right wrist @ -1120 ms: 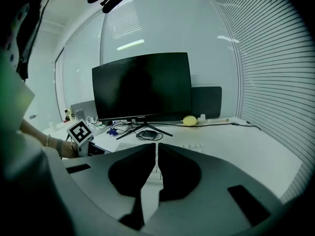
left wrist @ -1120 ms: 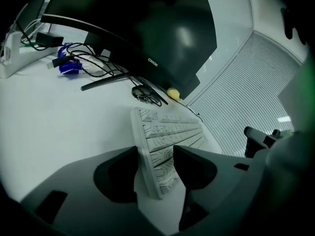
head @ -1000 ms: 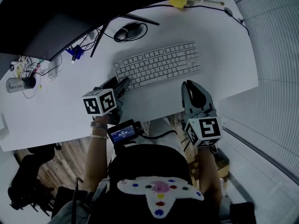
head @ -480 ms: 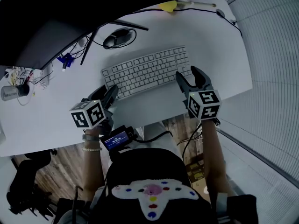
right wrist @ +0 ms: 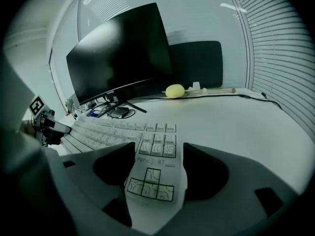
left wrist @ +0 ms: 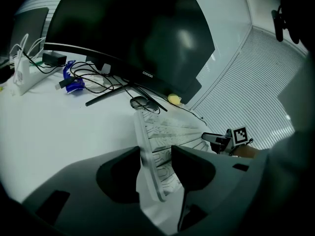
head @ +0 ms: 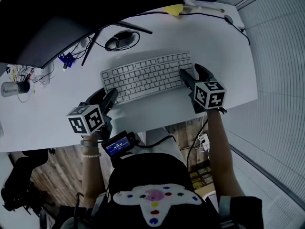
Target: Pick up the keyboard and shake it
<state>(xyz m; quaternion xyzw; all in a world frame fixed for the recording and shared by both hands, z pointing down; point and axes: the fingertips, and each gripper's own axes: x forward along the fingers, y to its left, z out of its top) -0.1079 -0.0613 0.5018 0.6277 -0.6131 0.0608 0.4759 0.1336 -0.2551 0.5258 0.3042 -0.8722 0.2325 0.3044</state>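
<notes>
I see the keyboard (head: 145,75) flat on the tabletop (head: 219,46), left gripper (head: 108,94) jaws just closing loosely around its left end, right gripper (head: 191,73) jaws just opened astride its right end, neither clamped.

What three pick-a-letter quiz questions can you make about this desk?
1. The white rectangular plastic keyboard is: A) lying flat on the white desk; B) held high in the air; C) upside down.
2. How many hand-held grippers show? A) one; B) two; C) three.
3. The yellow rounded object sits: A) on the keys; B) on the floor; C) at the desk's back edge near the black monitor.
Answers:
1 A: it rests on the desk.
2 B: there is a left hand-held gripper and a right hand-held gripper. The left's jaws have just been closing and the right's opening, and each is open around one end of the keyboard.
3 C: it lies far back, near the monitor.
</notes>
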